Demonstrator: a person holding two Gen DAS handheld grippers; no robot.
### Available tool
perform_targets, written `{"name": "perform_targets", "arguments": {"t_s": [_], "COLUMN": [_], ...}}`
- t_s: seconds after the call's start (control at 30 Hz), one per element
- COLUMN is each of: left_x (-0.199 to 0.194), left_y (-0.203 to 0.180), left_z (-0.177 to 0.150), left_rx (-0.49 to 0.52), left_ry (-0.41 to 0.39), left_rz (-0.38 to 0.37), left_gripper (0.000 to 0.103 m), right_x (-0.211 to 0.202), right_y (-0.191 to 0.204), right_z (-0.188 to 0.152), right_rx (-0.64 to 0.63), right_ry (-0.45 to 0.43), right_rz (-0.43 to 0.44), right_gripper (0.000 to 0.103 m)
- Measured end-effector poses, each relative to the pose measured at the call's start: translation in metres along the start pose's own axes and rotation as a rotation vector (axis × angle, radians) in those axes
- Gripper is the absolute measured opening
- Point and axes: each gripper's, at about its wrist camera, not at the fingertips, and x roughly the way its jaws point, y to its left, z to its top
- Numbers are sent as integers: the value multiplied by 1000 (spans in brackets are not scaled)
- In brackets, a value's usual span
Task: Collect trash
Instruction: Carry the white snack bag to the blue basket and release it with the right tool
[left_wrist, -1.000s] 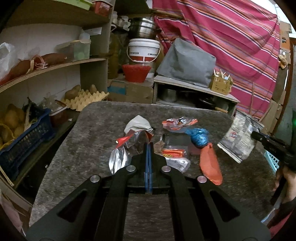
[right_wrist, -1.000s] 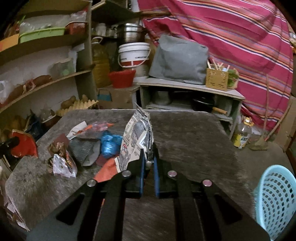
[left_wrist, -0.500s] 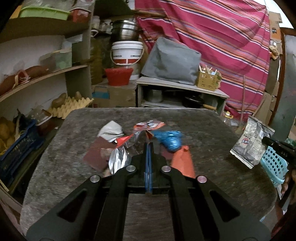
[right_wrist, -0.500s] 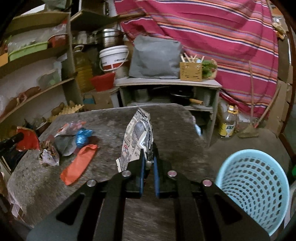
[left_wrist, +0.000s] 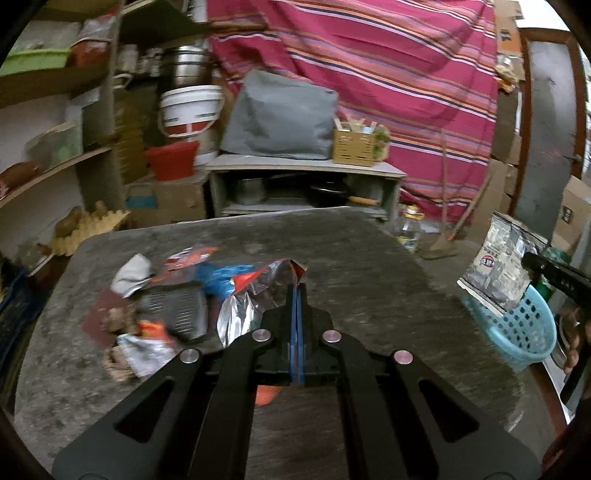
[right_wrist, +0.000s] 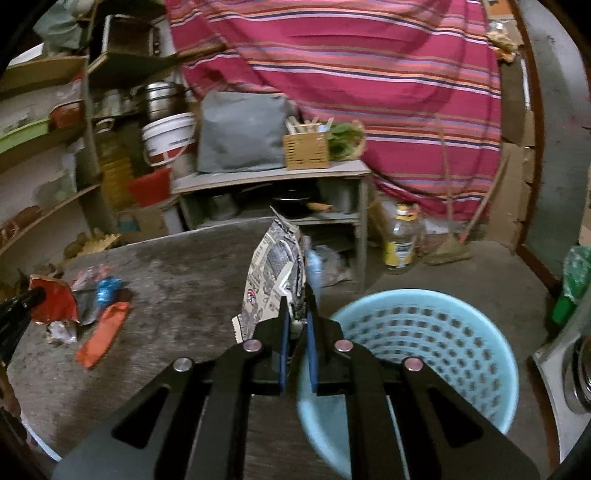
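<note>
Left gripper (left_wrist: 296, 291) pinching one silver foil wrapper (left_wrist: 255, 295), right gripper (right_wrist: 296, 314) clamped on one grey printed packet (right_wrist: 275, 273), one blue basket (right_wrist: 424, 354) just right of it, loose trash pile (left_wrist: 159, 306) left on table (left_wrist: 351, 266), one orange wrapper (right_wrist: 103, 334).

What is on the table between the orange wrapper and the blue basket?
Only bare table lies between the orange wrapper and the blue basket, seen in the right wrist view.

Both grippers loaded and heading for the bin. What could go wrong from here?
1. The right gripper pinches only the bottom edge of the grey printed snack packet; released now, it might catch the light blue plastic basket rim.
2. The left gripper holds just a corner of the silver foil wrapper, which could slip out.
</note>
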Motion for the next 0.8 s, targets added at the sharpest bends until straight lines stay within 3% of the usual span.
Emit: {"name": "perform_targets", "arguments": {"t_s": [0.27,0.8], "left_x": [23,66], "left_y": [-75,-233], "left_z": [7,5], "left_rx": [42,166], "left_ry": [-2,27], "left_rz": [-135,-375], "left_gripper": [0,0], "right_x": [-11,-14], "right_y": [-62,-151], "right_z": [0,-23], "right_rx": [34,144], "right_ry": [3,55], "right_rz": [-147,-264], "right_gripper": [9,9]}}
